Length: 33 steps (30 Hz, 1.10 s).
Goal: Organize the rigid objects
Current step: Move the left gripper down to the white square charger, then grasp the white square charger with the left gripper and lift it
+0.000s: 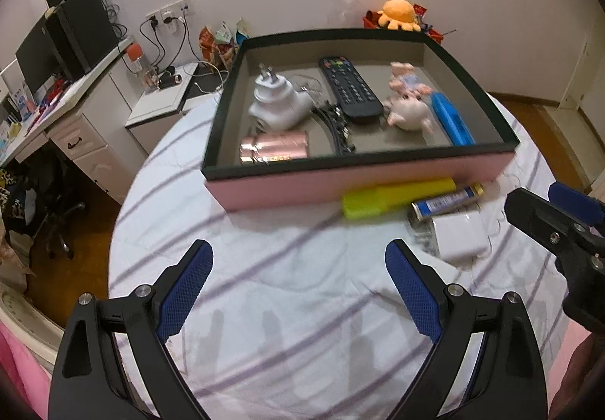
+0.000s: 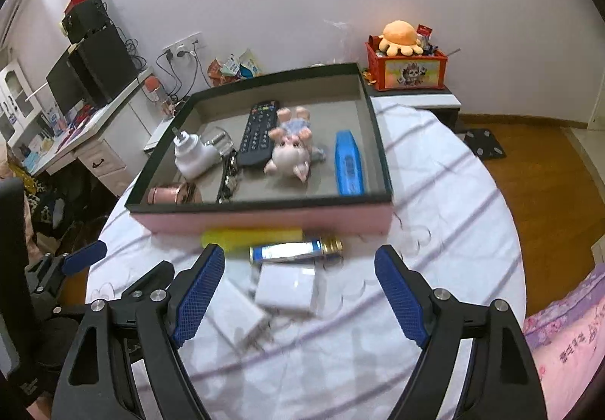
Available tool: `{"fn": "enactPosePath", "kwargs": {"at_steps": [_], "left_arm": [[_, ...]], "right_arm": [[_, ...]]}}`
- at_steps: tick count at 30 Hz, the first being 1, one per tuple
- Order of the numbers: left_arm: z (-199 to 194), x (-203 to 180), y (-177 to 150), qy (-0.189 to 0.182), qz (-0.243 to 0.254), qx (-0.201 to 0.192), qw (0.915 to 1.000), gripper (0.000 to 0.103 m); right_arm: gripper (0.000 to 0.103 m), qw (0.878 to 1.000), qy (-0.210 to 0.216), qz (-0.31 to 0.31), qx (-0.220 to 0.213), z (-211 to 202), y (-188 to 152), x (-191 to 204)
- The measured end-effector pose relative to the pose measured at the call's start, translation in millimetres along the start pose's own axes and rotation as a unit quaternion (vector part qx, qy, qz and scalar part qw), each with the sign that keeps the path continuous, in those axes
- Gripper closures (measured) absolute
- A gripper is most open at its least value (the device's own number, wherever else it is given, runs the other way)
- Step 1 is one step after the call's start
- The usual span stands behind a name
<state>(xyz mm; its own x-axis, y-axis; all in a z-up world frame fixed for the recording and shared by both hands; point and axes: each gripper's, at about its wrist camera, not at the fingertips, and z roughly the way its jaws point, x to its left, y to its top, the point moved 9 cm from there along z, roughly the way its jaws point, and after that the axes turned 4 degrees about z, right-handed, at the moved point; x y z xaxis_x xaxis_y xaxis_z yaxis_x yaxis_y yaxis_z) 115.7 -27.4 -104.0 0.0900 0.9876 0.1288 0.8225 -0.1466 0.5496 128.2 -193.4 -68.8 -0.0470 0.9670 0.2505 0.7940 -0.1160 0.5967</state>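
White charger (image 2: pixel 286 287) lies between the open right tool (image 2: pixel 298 283) fingers — untouched.

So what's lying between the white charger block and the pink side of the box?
Two things: a blue battery nearest the white charger block, then a yellow highlighter against the box. The right wrist view shows it best.

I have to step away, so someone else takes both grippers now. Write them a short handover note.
Left gripper: open, empty.
Right gripper: open, empty, above the white chargers.
In the box: white plug, remote, pig toy, blue case, pink tube, black cable.
Left on the cloth beside the box: yellow highlighter, blue battery, chargers.
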Motion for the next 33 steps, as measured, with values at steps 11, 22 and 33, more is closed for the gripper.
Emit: {"fn": "enactPosePath", "kwargs": {"at_steps": [11, 22, 33], "left_arm": [[7.9, -44.3, -20.6, -0.034, 0.017, 0.031, 0.9988, 0.009], [31.9, -81.9, -25.3, -0.086, 0.047, 0.068, 0.9929, 0.011], [34.4, -93.0, -28.5, -0.134, 0.065, 0.079, 0.9857, 0.038]], "right_arm": [[0.020, 0.999, -0.001, 0.044, -0.004, -15.5, -18.2, -51.0], [0.020, 0.998, 0.002, 0.067, -0.004, -7.3, -12.8, -70.2], [0.020, 0.998, 0.002, 0.067, -0.003, -1.9, -6.7, -70.0]]}}
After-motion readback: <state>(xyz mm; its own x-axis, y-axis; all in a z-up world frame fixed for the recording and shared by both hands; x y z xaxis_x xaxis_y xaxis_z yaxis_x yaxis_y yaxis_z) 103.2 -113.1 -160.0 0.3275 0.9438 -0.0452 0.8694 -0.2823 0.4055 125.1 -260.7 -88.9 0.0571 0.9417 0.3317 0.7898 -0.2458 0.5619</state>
